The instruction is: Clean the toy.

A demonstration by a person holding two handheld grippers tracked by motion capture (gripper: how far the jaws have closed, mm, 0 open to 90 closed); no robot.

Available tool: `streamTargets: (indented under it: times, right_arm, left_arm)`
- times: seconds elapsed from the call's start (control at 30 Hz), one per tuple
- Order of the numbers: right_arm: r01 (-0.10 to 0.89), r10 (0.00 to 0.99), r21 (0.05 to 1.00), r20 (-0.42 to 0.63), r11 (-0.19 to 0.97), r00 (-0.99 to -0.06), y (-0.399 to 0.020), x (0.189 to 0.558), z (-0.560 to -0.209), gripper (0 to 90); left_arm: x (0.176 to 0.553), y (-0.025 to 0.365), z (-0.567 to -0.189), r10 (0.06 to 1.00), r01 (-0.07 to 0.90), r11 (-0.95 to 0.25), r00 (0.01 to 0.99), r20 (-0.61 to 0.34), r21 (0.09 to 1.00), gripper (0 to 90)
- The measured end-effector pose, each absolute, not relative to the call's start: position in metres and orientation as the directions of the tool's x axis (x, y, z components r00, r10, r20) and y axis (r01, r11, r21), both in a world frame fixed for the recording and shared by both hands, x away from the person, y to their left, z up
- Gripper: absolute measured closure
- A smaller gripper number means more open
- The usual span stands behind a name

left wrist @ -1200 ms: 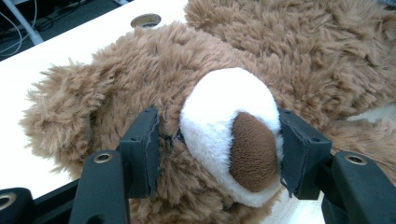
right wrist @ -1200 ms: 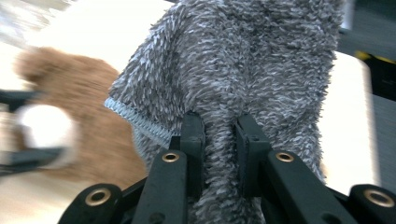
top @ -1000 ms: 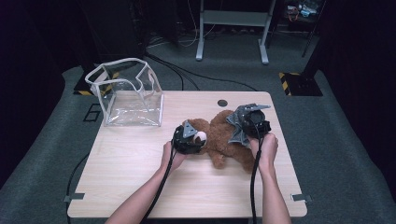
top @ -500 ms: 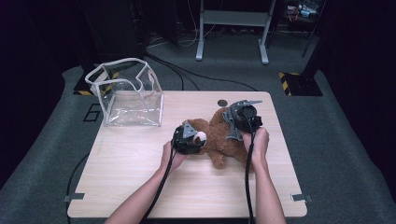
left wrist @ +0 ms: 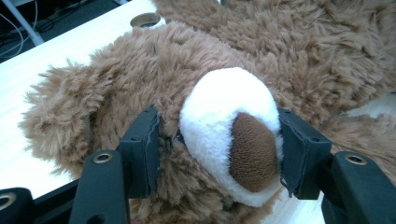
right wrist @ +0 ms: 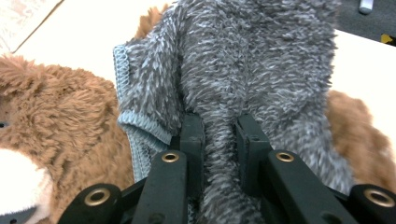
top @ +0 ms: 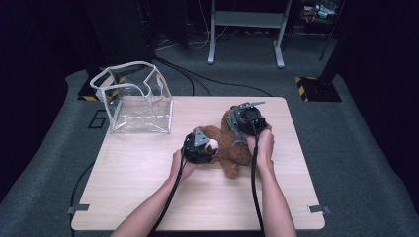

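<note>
Teddy bear [left wrist: 140, 79], shaggy brown plush w/ round white muzzle, is clamped by left gripper [left wrist: 219, 140]; right gripper [right wrist: 219, 140] pinches fuzzy grey cloth [right wrist: 252, 60].

The fluffy brown plush teddy bear [left wrist: 140, 70] has warm mid-brown fur, a white rounded muzzle [left wrist: 219, 112] and a darker chocolate-brown oval nose [left wrist: 252, 151]. The shaggy grey fleece cloth [right wrist: 261, 70] is mottled, with dark grey pile tipped in pale bluish white, and its stitched hem [right wrist: 140, 126] is light blue-grey. The light wooden tabletop [top: 148, 187] shows a pale beige grain. The clear plastic bag with white trim [top: 141, 106] is see-through, its edges outlined in off-white. The left gripper [left wrist: 217, 144] and the right gripper [right wrist: 219, 135] are matt black with brass-coloured rivets. The carpeted floor [top: 356, 163] is dark grey.
</note>
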State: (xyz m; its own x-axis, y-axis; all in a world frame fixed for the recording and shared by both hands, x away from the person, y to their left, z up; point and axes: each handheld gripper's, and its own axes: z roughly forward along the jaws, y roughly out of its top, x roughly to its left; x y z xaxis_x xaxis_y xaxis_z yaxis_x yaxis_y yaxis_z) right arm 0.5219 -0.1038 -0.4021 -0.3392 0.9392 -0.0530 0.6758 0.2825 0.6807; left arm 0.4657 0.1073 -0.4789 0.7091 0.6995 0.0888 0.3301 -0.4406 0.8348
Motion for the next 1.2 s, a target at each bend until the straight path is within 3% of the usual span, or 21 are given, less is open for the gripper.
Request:
streamTargets:
  times: [0.4,0.7,0.77,0.9,1.0,1.2]
  right_arm:
    - [0.657,0.887,0.650,-0.061,0.382,-0.457,-0.065,0.534,-0.411,76.0]
    - [0.626,0.818,0.701,0.107,0.342,-0.566,-0.065,0.528,-0.404,76.3]
    - [0.610,0.824,0.729,0.112,0.312,-0.556,-0.069,0.523,-0.396,76.3]
    - [0.615,0.903,0.714,-0.056,0.335,-0.426,-0.075,0.516,-0.388,76.0]
    - [0.647,0.924,0.680,-0.125,0.345,-0.360,-0.080,0.517,-0.393,75.8]
    - [0.654,0.893,0.677,-0.013,0.339,-0.450,-0.068,0.524,-0.414,75.8]
  left_arm:
    - [0.465,0.108,-0.480,0.700,0.329,-0.435,0.709,0.085,0.838,39.5]
    - [0.465,0.108,-0.481,0.705,0.330,-0.422,0.704,0.078,0.844,39.4]
    - [0.465,0.108,-0.481,0.704,0.332,-0.424,0.706,0.077,0.843,39.5]
    - [0.465,0.108,-0.481,0.703,0.330,-0.424,0.707,0.077,0.843,39.4]
    - [0.465,0.108,-0.481,0.702,0.329,-0.424,0.708,0.077,0.844,39.4]
    - [0.465,0.108,-0.481,0.700,0.330,-0.428,0.710,0.078,0.841,39.4]
